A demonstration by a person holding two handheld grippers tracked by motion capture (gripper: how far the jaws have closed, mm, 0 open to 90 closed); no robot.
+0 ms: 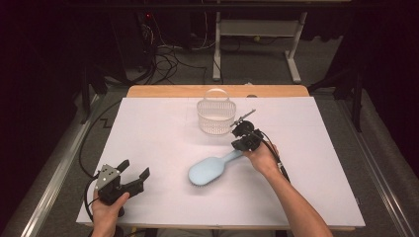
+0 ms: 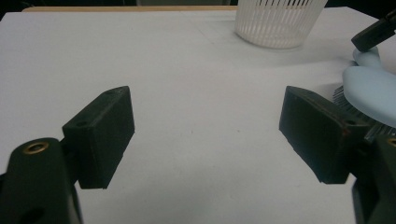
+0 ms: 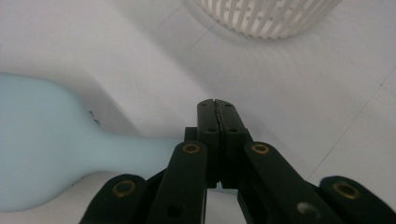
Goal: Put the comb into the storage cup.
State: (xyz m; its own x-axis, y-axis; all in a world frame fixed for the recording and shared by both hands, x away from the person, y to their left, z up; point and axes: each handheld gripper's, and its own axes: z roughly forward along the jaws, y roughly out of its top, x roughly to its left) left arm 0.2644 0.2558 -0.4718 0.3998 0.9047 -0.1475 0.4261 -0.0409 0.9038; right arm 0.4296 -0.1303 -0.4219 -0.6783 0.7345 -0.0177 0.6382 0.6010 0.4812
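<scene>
A light blue hairbrush (image 1: 210, 170) lies bristles down on the white sheet (image 1: 158, 133), handle toward the right. My right gripper (image 1: 238, 136) hovers over the handle's end with its jaws shut. In the right gripper view its pads (image 3: 215, 105) meet with nothing between them, and the hairbrush (image 3: 42, 140) runs in from the left under the left linkage. My left gripper (image 1: 135, 168) rests near the front left of the sheet, open and empty (image 2: 208, 126), aimed at bare sheet with the hairbrush (image 2: 371, 88) to its right.
A white slatted basket (image 1: 216, 117) with a hoop handle stands at the far middle of the sheet, just beyond the right gripper; the basket (image 2: 278, 21) (image 3: 266, 16) sits at the top of both gripper views. A wooden table edge (image 1: 217, 91) runs behind it.
</scene>
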